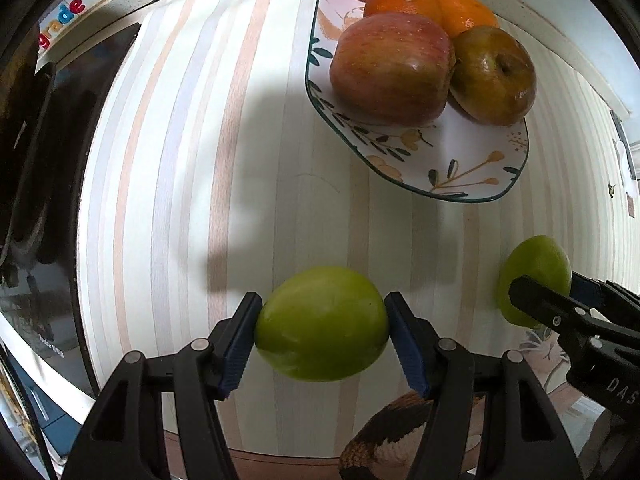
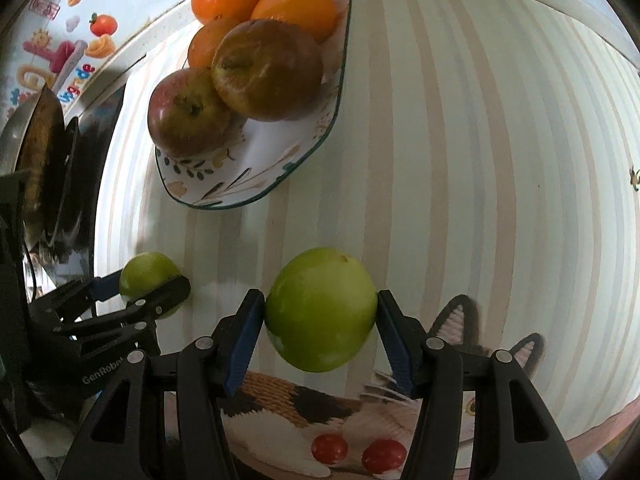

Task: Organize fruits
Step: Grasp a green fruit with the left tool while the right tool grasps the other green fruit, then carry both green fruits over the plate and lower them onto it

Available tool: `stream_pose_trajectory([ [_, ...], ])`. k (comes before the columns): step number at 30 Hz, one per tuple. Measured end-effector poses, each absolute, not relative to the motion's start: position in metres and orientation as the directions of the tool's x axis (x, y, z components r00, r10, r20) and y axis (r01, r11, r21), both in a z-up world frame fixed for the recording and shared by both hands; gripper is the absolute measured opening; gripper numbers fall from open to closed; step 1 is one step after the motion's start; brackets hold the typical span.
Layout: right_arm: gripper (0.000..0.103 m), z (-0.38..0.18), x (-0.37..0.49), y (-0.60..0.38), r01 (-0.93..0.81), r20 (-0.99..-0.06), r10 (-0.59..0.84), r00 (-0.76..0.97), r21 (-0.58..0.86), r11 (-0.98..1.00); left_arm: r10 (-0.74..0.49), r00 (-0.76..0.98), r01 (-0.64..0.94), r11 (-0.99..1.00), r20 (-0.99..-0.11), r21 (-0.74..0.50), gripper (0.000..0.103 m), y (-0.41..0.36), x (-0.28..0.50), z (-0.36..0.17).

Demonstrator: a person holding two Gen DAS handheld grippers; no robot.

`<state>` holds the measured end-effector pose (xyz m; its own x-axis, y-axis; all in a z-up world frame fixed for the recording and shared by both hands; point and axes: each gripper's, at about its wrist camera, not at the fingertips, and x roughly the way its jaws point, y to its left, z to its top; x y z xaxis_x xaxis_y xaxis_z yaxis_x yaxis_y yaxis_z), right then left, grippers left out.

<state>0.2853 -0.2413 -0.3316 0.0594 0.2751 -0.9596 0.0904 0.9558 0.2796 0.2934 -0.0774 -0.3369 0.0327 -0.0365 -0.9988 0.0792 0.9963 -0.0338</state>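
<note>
A: From the left wrist, what can you make out?

B: The left hand-held gripper (image 1: 322,334) has its two blue pads pressed on a green fruit (image 1: 322,324), held above the striped desk (image 1: 192,160), below the plate (image 1: 460,176) in the picture. On the plate lie two apples (image 1: 392,68) and some oranges (image 1: 404,2); the farthest orange is cut off by the top edge. Right of the plate's near end, the right hand-held gripper (image 1: 536,292) covers part of a second green fruit (image 1: 534,280).

A: And the right wrist?

B: The right hand-held gripper (image 2: 320,316) grips its green fruit (image 2: 322,310) from both sides, below the plate (image 2: 256,196). Left of that, the left hand-held gripper (image 2: 148,286) hides part of the other fruit (image 2: 148,276). Two small red fruits (image 2: 330,449) sit at the bottom, partly behind the gripper; whether they are tomatoes I cannot tell. The dark things left of the plate are too blurred to name.
</note>
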Motion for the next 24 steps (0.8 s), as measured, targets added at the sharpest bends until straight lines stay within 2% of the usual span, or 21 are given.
stream_pose_trajectory([
  [6, 0.059, -0.323, 0.273, -0.254, 0.097, -0.961, 0.258, 0.104, 0.268, 0.959, -0.043, 0.046, 0.088, 0.995, -0.998, -0.039, 0.061, -0.075, 0.296, -0.326],
  [11, 0.059, -0.305, 0.277, -0.251, 0.104, -0.947, 0.287, 0.142, 0.303, 0.947, -0.105, 0.109, 0.088, 0.992, -0.989, -0.095, 0.061, -0.07, 0.311, -0.283],
  [15, 0.059, -0.286, 0.288, -0.259, 0.122, -0.928, 0.323, 0.183, 0.348, 0.93, -0.162, 0.164, 0.068, 0.986, -0.973, -0.152, 0.061, -0.065, 0.352, -0.249],
  [18, 0.059, -0.271, 0.305, -0.263, 0.13, -0.915, 0.339, 0.221, 0.372, 0.919, -0.161, 0.198, 0.062, 0.987, -0.967, -0.151, 0.061, -0.064, 0.399, -0.239],
  [24, 0.059, -0.252, 0.356, -0.266, 0.151, -0.908, 0.31, 0.283, 0.362, 0.92, -0.165, 0.165, 0.066, 0.986, -0.972, -0.156, 0.061, -0.068, 0.464, -0.259],
])
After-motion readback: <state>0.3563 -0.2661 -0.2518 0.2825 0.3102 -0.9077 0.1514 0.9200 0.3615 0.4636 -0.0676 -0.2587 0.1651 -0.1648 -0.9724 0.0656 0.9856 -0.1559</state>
